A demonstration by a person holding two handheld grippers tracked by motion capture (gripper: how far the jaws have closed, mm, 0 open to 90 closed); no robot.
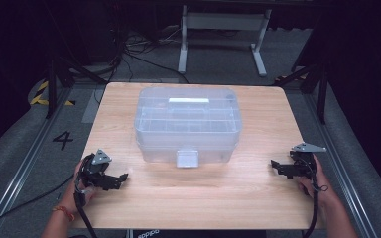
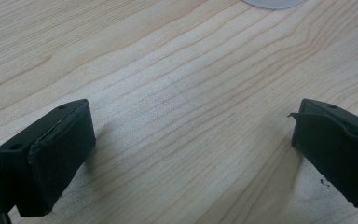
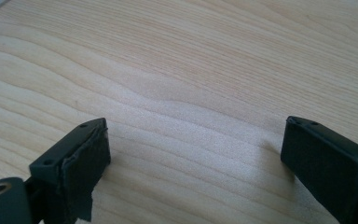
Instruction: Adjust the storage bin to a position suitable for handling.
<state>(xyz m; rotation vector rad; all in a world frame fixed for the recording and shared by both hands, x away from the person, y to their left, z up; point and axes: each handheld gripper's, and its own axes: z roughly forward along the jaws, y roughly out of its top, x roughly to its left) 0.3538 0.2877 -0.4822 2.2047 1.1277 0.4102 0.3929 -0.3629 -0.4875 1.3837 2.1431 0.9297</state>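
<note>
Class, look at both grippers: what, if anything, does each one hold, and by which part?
Nothing is held. The left gripper and right gripper rest open on the table, apart from the clear plastic box.

— Counted on the table [image 1: 258, 198]: one clear plastic box [image 1: 188, 124], lidded, at the centre. One white latch [image 1: 187, 158] on its front, at 6 o'clock of the box. One white label [image 1: 189, 100] on the lid, toward 12 o'clock.

— And tools?

— Two grippers: left gripper [image 1: 119, 179] at 8 o'clock, right gripper [image 1: 276, 167] at 4 o'clock. Two black jaws on each, so four jaws, spread apart with bare wood between. Two hands, one per gripper: left hand [image 1: 79, 191], right hand [image 1: 320, 186]. One orange wristband [image 1: 62, 211] at the left wrist.

— Beyond the table?

— One white frame [image 1: 223, 34] at 12 o'clock. One painted numeral [image 1: 62, 140] on the floor at 9 o'clock.
</note>
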